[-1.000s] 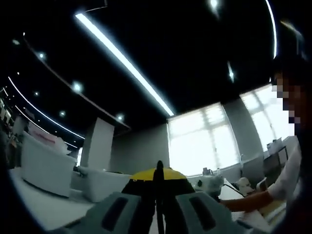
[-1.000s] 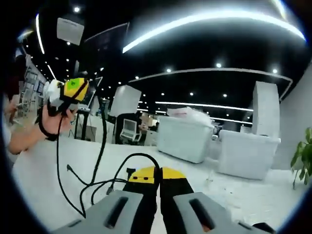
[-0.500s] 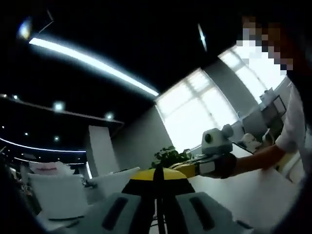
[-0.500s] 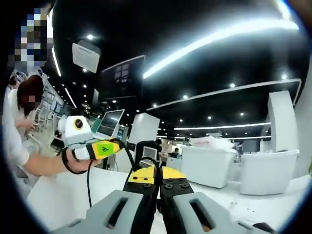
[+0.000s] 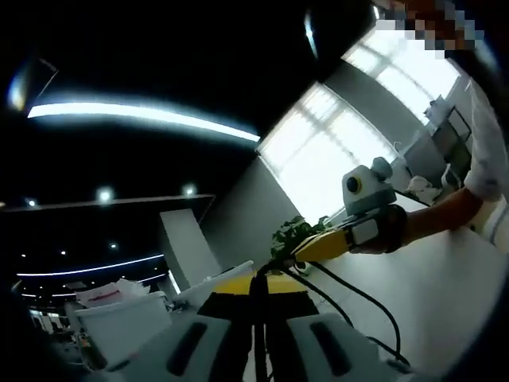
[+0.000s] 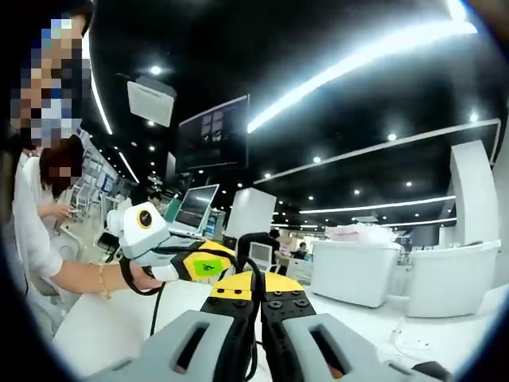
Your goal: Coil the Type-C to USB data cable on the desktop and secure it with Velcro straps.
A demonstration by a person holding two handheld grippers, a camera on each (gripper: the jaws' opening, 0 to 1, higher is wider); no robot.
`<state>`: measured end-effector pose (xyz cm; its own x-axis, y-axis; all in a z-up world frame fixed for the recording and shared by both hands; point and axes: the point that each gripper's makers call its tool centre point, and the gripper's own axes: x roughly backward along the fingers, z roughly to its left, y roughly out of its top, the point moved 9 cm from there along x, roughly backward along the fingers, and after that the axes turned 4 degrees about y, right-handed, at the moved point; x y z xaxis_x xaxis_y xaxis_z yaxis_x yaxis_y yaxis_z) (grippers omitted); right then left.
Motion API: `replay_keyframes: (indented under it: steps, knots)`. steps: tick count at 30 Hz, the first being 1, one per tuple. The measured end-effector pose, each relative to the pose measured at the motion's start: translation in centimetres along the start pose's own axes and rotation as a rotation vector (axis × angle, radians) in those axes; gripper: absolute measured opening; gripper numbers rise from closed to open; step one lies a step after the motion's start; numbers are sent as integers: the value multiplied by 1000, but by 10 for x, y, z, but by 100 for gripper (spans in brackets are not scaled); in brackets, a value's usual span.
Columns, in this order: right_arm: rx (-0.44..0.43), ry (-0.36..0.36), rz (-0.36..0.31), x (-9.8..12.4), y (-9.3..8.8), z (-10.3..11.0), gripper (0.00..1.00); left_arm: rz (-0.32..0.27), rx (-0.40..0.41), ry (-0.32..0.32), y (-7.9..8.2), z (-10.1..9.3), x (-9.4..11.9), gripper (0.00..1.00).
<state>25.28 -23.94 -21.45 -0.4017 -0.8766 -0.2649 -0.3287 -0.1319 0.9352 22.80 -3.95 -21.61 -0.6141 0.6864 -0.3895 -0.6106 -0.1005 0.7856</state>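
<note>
the black cable [image 6: 253, 278] is pinched in both my grippers, lifted off the white desktop [image 6: 103, 334], loops trailing down. my right gripper [image 6: 258, 293] and left gripper [image 5: 256, 296] sit tips nearly touching, jaws together on it. i judge coiling is underway; next, gather another loop. no containers seen.

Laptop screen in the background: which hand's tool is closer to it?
Left, probably. In the right gripper view the left tool sits just below the laptop screen, out ahead of the right tool.
</note>
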Motion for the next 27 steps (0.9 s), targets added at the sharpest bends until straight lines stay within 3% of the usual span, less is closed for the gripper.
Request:
replay_keyframes:
  steps: [18,27]
  knots:
    - [-75,57,-8,-4,-5,4,1,33,30,-33,-8,-5,0,9]
    - [-109,87,-10,-6,-8,6,1,75,-23,-74,-12,-12,-2,7]
